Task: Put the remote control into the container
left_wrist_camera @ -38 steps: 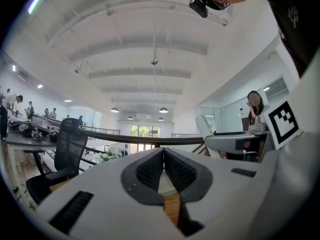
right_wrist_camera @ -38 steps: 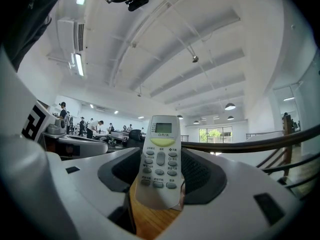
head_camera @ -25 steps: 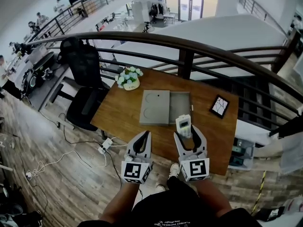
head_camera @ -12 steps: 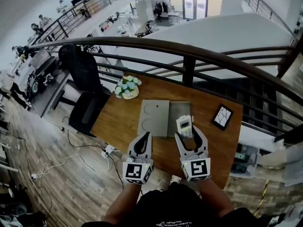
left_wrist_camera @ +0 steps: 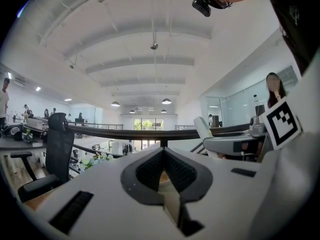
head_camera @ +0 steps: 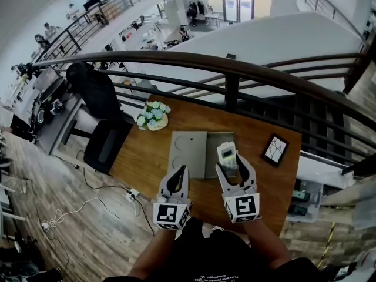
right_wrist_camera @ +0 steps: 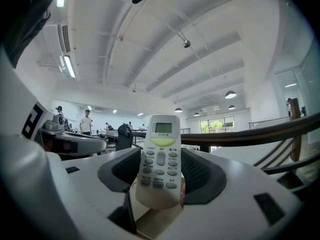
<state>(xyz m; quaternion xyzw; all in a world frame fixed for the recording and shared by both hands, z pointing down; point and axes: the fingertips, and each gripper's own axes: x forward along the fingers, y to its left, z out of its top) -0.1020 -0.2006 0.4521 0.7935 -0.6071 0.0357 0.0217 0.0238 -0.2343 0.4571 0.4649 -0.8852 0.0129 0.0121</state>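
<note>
A white remote control [head_camera: 227, 155] with a small screen and grey buttons stands upright between the jaws of my right gripper [head_camera: 232, 164]; the gripper is shut on its lower part. In the right gripper view the remote [right_wrist_camera: 159, 160] fills the space in my right gripper [right_wrist_camera: 159, 176]. It hangs over the open right part of the grey container [head_camera: 212, 137], whose flat lid [head_camera: 187, 153] is slid to the left. My left gripper [head_camera: 178, 172] is shut and empty, just near the lid's front edge; in its own view the left gripper [left_wrist_camera: 163, 153] has its pads touching.
The container lies on a small wooden table [head_camera: 141, 157]. A pot of white flowers [head_camera: 151, 115] stands at its back left and a black framed tile [head_camera: 274, 149] at its right. A dark railing [head_camera: 229, 69] runs behind, an office chair [head_camera: 97, 98] to the left.
Both grippers have moved forward over the table. The remote, earlier in front of the container's near edge, now hangs over its open part. The left gripper stays shut.
</note>
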